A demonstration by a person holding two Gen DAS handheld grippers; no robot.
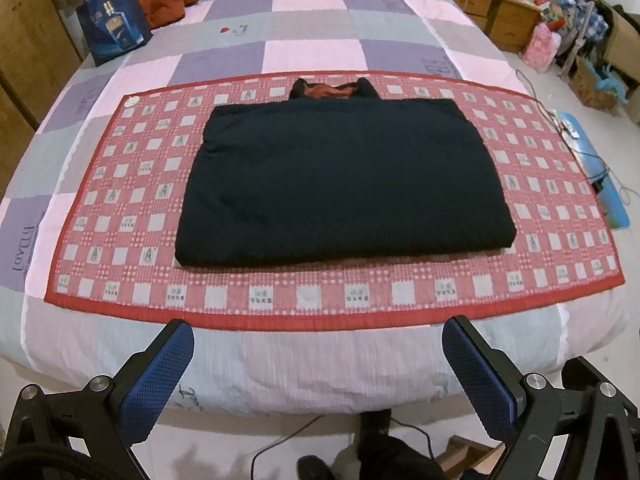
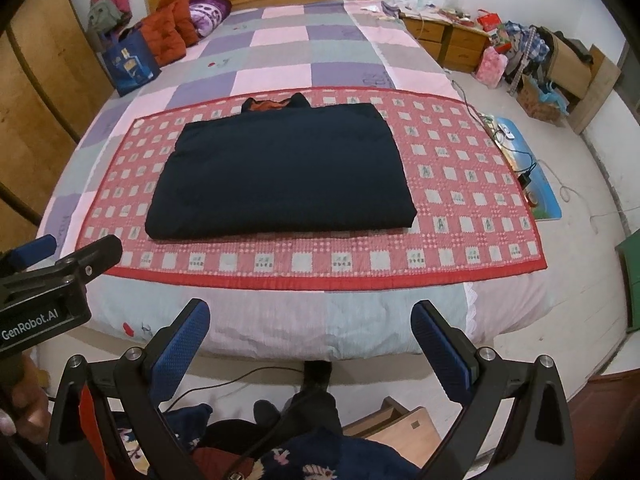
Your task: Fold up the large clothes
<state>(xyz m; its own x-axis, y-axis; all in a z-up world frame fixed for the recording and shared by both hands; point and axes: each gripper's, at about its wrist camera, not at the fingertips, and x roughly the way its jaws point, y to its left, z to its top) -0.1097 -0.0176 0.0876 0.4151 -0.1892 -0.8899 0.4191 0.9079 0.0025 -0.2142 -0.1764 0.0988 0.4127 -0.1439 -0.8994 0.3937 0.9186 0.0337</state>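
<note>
A dark navy garment (image 1: 344, 184) (image 2: 282, 172) lies folded into a thick rectangle on a red checked mat (image 1: 120, 216) (image 2: 472, 200) across the bed. Its collar with an orange lining (image 1: 328, 90) (image 2: 274, 105) sticks out at the far edge. My left gripper (image 1: 318, 334) is open, held back over the bed's near edge, nothing between its blue pads. My right gripper (image 2: 310, 316) is open too, also short of the mat and empty. The left gripper's body (image 2: 60, 276) shows at the left of the right wrist view, with a hand (image 2: 20, 404) below it.
The bed has a pink, purple and grey patchwork cover (image 1: 312, 20) (image 2: 280, 52). A blue bag (image 1: 112, 28) (image 2: 130, 60) and orange cushions (image 2: 168, 28) sit at its far left. Wooden drawers (image 2: 452, 40) and clutter stand at the right; a cable (image 2: 224, 384) runs on the floor.
</note>
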